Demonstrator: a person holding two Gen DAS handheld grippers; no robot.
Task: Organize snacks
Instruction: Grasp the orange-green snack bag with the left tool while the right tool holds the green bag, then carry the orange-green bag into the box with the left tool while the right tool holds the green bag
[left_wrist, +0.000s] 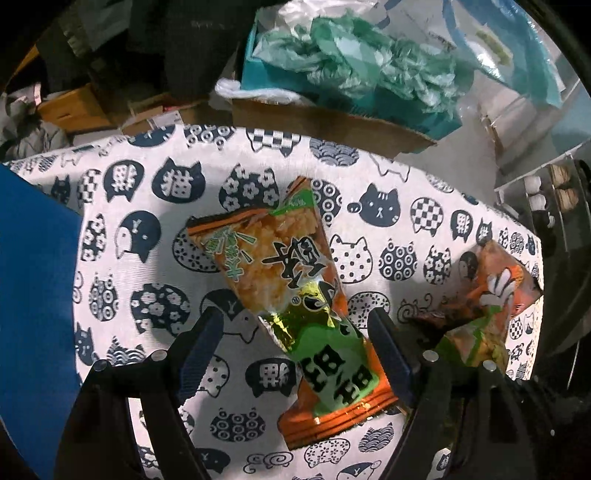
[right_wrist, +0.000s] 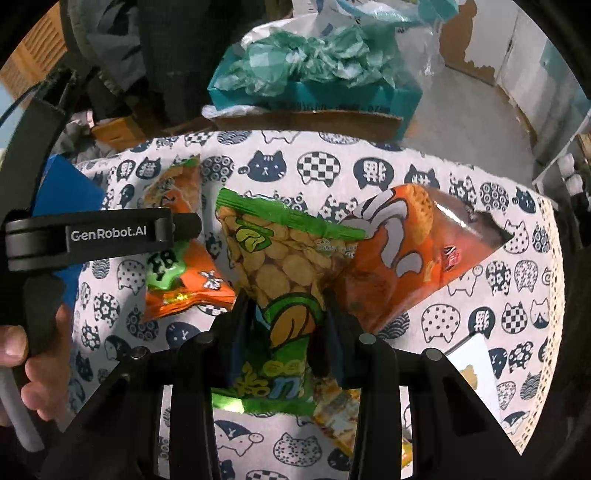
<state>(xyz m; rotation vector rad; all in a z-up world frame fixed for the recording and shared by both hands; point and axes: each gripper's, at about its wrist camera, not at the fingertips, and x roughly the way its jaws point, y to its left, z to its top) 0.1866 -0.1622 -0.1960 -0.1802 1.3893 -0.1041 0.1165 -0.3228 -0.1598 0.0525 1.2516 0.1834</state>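
An orange-and-green rice cracker packet (left_wrist: 295, 291) lies on the cat-print cloth (left_wrist: 147, 206). My left gripper (left_wrist: 295, 332) is open, its fingers on either side of the packet's lower half. In the right wrist view my right gripper (right_wrist: 284, 310) is shut on a green biscuit packet (right_wrist: 280, 266) and holds it above the cloth. A larger orange snack bag (right_wrist: 413, 240) lies just right of it. The rice cracker packet (right_wrist: 177, 266) lies to the left, under the left gripper's body (right_wrist: 103, 236).
A blue object (left_wrist: 33, 295) sits at the cloth's left edge. A cardboard box with teal plastic bags (left_wrist: 351, 74) stands behind the table. Another orange snack bag (left_wrist: 495, 295) lies at right. A white card (right_wrist: 476, 365) and a snack piece (right_wrist: 340, 413) lie near the front.
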